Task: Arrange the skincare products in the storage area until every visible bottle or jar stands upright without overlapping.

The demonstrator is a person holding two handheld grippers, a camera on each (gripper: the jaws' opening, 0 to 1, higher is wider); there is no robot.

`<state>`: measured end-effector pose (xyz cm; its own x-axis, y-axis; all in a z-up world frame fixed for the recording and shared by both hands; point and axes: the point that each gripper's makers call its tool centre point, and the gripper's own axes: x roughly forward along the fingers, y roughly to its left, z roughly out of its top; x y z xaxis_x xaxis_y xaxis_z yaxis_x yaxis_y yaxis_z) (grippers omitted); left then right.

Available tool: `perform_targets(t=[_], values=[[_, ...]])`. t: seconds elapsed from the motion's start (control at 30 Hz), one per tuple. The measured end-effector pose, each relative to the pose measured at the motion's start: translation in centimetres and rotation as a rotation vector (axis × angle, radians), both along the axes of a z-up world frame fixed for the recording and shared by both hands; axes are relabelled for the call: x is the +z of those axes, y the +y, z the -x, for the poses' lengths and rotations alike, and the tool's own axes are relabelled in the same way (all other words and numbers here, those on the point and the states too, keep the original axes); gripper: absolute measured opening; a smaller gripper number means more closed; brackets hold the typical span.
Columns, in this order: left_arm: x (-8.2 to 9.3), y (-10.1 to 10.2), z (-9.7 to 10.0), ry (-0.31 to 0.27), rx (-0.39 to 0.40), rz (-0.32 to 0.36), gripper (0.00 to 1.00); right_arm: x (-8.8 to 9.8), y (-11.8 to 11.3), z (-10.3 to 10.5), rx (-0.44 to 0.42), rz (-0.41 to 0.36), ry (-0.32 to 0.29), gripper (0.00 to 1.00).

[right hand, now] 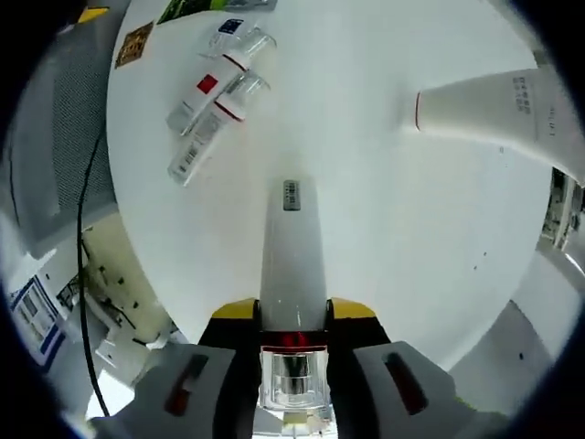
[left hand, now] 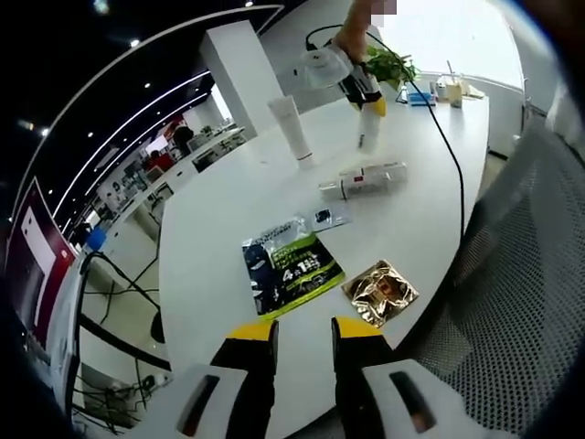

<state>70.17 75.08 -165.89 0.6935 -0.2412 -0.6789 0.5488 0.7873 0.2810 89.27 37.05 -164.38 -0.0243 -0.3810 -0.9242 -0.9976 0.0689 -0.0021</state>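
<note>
Tubes and sachets share a white table [left hand: 228, 206]. In the left gripper view we go from left: a white tube [left hand: 292, 131] stands upright on its red-ringed cap end, long axis vertical. Nearer us lie a dark green sachet [left hand: 289, 264] and a small clear packet [left hand: 328, 218], both flat. Right of the sachet sits a gold foil packet [left hand: 379, 291]. Beyond these, 2 small tubes [left hand: 364, 178] lie on their sides, touching along their length, long axes running across the table. At the far end the right gripper [left hand: 369, 91], held by a person's hand [left hand: 351, 35], holds a white tube with its free end down on the table. A black cable [left hand: 450, 155] trails along the table's right edge, past a mesh chair back [left hand: 512, 274]. The left gripper [left hand: 303, 337] hangs near the table's edge, jaws a narrow gap apart with nothing between them.

The right gripper view adds what that one lacks: the 2 lying tubes' clear caps [right hand: 242, 62] and red bands, and the grip itself. The right gripper [right hand: 292, 315] is clamped on a held tube [right hand: 292, 251] just above its red ring and clear cap, long axis pointing straight ahead along the jaws, crimped end on the table. At the right, the standing tube [right hand: 489, 108] juts in sideways.
</note>
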Motion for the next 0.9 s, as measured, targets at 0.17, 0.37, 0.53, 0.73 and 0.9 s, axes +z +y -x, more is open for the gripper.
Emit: perform_targets(t=[0.17, 0.37, 0.53, 0.73, 0.9], values=[[-0.2, -0.1, 0.1, 0.008, -0.009, -0.002, 0.24, 0.3, -1.8, 0.7, 0.027, 0.055, 0.007, 0.23], [-0.3, -0.2, 0.2, 0.015, -0.014, -0.003, 0.24, 0.4, -3.0, 1.0, 0.045, 0.090, 0.009, 0.23], [-0.5, -0.1, 0.1, 0.021, -0.006, -0.008, 0.24, 0.0, -4.0, 0.2, 0.052, 0.130, 0.015, 0.23], [-0.5, 0.0, 0.1, 0.023, 0.000, -0.012, 0.24, -0.4, -5.0, -1.4, 0.070, 0.194, 0.023, 0.23], [-0.4, 0.2, 0.1, 0.018, 0.008, -0.011, 0.24, -0.2, -4.2, -1.0, 0.061, 0.224, 0.046, 0.23]])
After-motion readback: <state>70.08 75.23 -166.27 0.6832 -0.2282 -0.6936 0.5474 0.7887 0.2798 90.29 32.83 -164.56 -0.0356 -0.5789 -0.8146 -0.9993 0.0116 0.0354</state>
